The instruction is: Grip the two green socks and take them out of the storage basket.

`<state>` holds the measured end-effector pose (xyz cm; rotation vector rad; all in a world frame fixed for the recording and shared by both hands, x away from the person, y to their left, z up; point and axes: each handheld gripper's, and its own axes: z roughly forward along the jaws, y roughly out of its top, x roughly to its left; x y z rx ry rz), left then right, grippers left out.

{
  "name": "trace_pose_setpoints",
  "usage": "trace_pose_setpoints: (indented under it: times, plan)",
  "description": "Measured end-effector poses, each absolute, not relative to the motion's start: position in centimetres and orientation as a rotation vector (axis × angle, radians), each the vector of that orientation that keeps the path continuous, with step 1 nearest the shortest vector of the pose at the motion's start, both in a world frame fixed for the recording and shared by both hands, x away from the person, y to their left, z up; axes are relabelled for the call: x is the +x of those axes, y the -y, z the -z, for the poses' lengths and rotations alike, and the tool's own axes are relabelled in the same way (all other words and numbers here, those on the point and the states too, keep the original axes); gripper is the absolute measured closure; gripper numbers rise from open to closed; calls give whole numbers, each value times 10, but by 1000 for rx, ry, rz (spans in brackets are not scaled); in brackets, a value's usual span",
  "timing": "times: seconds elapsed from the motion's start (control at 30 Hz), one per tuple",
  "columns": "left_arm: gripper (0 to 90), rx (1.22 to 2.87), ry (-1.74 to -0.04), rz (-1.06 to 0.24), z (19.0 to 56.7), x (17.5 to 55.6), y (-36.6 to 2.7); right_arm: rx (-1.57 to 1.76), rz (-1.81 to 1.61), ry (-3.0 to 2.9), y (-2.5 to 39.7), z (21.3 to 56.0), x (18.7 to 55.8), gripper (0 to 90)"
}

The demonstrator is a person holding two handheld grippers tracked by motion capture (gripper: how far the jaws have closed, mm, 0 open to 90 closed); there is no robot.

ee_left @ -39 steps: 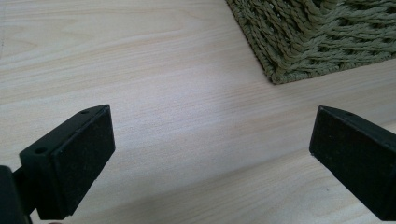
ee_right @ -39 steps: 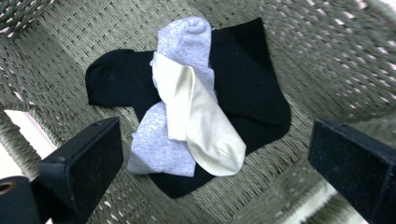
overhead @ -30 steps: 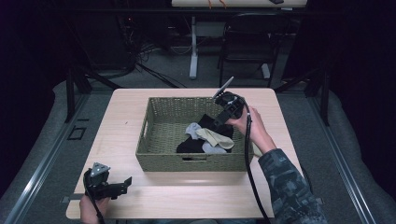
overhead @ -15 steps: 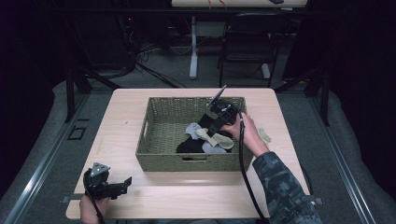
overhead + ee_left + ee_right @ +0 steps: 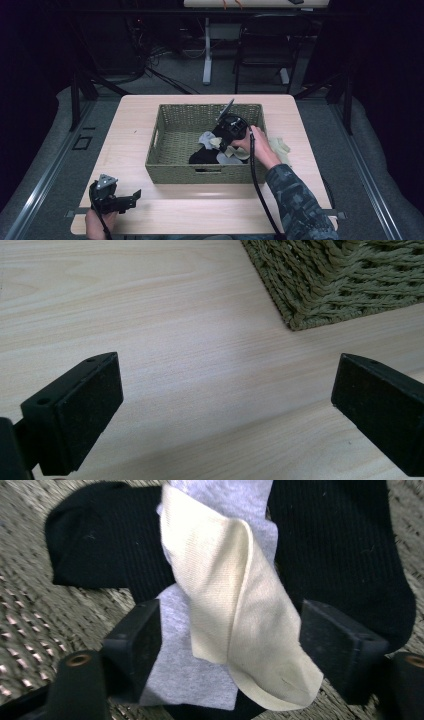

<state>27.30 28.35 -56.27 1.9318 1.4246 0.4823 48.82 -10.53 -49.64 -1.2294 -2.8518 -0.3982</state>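
Your right gripper [image 5: 230, 645] is down inside the wicker basket [image 5: 170, 170] at frame centre, jaws apart astride a cream sock [image 5: 235, 615] lying on grey and black socks. Closing on it looks next. Your left gripper [image 5: 120, 200] rests lower left, jaws apart.

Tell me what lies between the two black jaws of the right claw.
In the right gripper view, a cream sock lies between them, on a grey sock and black socks.
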Motion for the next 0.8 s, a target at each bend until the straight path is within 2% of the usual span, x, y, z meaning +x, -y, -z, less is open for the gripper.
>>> trace_pose_setpoints:
  times: [0.17, 0.3, 0.33, 0.37, 0.4, 0.6, 0.8]
  plan:
    - [2, 1933, -1422, -481, 563, 273, -283, -1207, 301, 2869, 103, 508, 492, 373]
    - [2, 1933, -1423, -481, 563, 273, -283, -1185, 250, 2875, 100, 512, 494, 564]
    - [2, 1933, -1423, -481, 563, 273, -283, -1185, 250, 2875, 100, 512, 494, 564]
    - [2, 1931, -1424, -480, 563, 273, -284, -1194, 246, 2877, 100, 512, 493, 629]
    - [2, 1934, -1425, -481, 563, 273, -284, -1197, 239, 2881, 100, 511, 492, 648]
    - [1, 1934, -1426, -482, 563, 273, -284, -1202, 268, 2863, 107, 503, 492, 691]
    - [2, 1934, -1426, -484, 563, 273, -283, -1221, 315, 2854, 115, 493, 491, 696]
